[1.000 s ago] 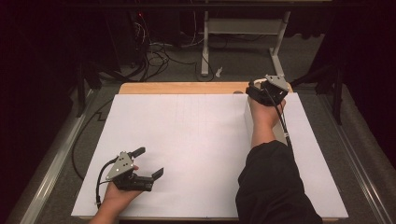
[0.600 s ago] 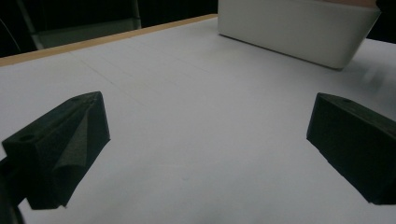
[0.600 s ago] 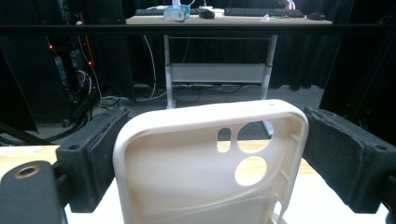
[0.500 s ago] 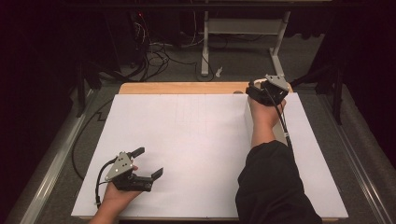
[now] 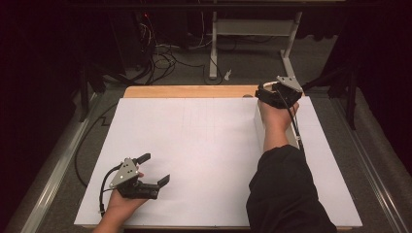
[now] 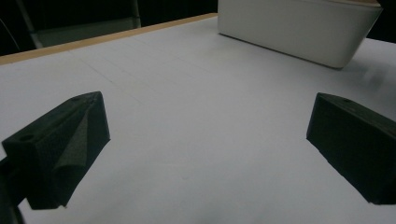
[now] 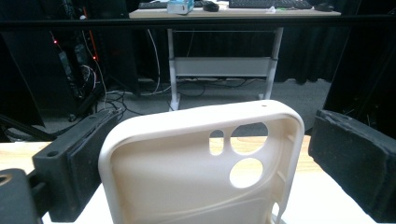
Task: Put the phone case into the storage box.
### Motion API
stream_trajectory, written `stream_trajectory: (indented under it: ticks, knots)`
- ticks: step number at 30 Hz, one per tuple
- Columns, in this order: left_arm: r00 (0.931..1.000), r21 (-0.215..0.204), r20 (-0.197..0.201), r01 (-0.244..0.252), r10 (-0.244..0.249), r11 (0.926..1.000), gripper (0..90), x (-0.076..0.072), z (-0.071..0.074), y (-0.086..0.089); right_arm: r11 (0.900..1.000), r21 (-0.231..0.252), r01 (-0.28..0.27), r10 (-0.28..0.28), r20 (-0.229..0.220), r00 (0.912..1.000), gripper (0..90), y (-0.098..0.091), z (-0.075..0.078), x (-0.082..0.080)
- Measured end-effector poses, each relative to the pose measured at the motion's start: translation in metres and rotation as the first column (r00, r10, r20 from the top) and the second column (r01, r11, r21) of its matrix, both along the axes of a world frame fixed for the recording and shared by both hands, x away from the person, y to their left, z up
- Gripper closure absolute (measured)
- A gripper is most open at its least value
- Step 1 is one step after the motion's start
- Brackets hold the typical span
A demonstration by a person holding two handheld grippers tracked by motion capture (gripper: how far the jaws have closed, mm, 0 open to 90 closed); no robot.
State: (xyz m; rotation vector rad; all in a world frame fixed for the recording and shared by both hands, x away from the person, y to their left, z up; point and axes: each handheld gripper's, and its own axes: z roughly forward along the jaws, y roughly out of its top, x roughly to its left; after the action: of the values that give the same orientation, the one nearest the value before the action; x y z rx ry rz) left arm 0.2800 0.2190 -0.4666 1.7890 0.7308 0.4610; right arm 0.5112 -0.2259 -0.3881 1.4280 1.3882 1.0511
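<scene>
Phone case [image 7: 201, 163] upright at desk [image 5: 194, 145] far right edge, between right gripper [image 7: 201, 158] fingers — just opening, clear of it; could topple unsupported. Left gripper [image 5: 153, 170] fingers apart, empty.

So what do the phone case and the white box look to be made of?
Phone case: cream, matte, probably soft silicone or rubbery plastic, judging by its thick rounded rim and smoothly moulded camera holes. White box: likely hard moulded plastic with a smooth, faintly satin wall and rounded corners; ceramic or coated metal can't be ruled out from the look alone.
</scene>
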Motion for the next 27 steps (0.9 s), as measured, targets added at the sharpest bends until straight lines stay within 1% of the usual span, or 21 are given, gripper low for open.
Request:
stream_trajectory:
  ticks: [9, 17, 25, 27]
  knots:
    - [1.0000, 0.000, -0.004, -0.001, 0.001, 1.0000, 0.5, 0.000, -0.001, 0.000, 0.9999, 0.007, -0.010, 0.010, -0.003, 0.9999, 0.6, -0.001, -0.001, 0.003]
    - [1.0000, 0.002, -0.007, -0.002, 0.002, 1.0000, 0.5, 0.000, -0.001, 0.000, 0.9996, -0.012, -0.024, 0.024, -0.016, 0.9996, 0.0, 0.000, 0.000, 0.006]
    - [0.9999, 0.000, -0.010, -0.003, 0.003, 1.0000, 0.6, 0.001, -0.001, 0.001, 0.9996, -0.012, -0.027, 0.027, -0.021, 0.9994, 0.0, 0.001, 0.001, 0.010]
    - [1.0000, 0.000, -0.009, -0.002, 0.002, 1.0000, 0.6, 0.000, -0.001, 0.001, 0.9993, -0.007, -0.036, 0.036, -0.022, 0.9991, 0.0, 0.001, 0.001, 0.011]
